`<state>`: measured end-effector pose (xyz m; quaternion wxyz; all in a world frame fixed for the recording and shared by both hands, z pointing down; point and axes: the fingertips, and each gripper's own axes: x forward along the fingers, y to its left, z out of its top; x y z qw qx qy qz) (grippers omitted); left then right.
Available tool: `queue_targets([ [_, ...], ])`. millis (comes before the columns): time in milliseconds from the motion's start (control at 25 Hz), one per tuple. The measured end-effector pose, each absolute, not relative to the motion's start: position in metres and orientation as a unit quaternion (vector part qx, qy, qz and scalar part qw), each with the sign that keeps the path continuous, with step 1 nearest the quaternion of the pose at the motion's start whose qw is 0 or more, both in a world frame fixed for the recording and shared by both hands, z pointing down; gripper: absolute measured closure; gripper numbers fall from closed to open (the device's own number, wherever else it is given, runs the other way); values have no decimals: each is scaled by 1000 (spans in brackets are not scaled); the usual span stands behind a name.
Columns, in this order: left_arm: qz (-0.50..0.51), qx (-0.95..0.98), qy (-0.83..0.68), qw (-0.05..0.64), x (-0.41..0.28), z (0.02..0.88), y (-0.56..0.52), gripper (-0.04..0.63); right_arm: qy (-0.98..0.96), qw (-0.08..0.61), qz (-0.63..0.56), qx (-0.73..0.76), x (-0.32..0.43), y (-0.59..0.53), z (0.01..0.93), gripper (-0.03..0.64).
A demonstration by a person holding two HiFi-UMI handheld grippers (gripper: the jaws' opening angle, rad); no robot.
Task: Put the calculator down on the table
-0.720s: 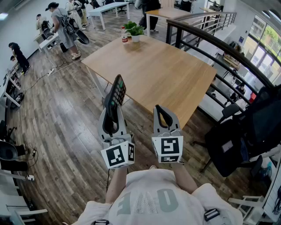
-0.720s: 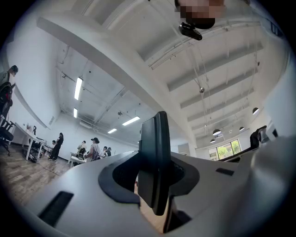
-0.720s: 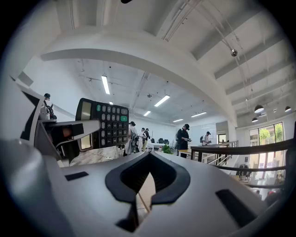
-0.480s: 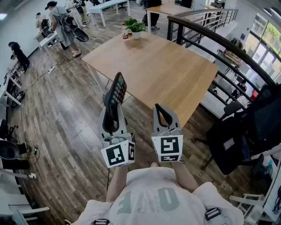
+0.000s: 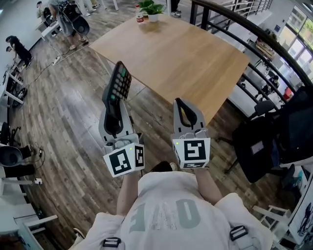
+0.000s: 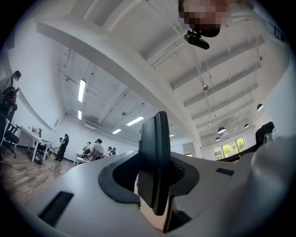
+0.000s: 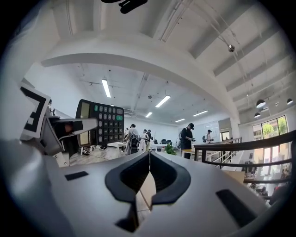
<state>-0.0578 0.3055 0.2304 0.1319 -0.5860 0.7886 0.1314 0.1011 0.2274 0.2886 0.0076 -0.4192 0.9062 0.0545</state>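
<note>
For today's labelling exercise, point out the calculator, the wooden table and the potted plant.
calculator (image 5: 119, 83): head view, keypad face.
wooden table (image 5: 181, 53): head view, bare tabletop middle.
potted plant (image 5: 150, 6): head view, green leaves.

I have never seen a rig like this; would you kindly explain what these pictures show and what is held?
No robot here: a person wears a head camera and holds a two-jaw gripper in each hand. One picture looks down from the head; the other two look along each gripper's jaws. The left gripper is clamped on a black calculator, over the floor, short of the wooden table. The right gripper is shut and empty. At the table's far edge stand a potted plant and a small bottle.
</note>
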Motion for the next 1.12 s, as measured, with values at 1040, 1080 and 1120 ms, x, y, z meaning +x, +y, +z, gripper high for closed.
queue_targets([
  [1040,159,-571,787,172,-212,205,140,472,928,-11,45,-369,-50,51,290,595],
  [1080,160,-573,785,171,-227,202,125,473,927,-11,46,-373,-65,36,287,595],
  [1120,161,-576,783,169,-241,200,111,474,925,-10,48,-377,-77,22,283,595],
])
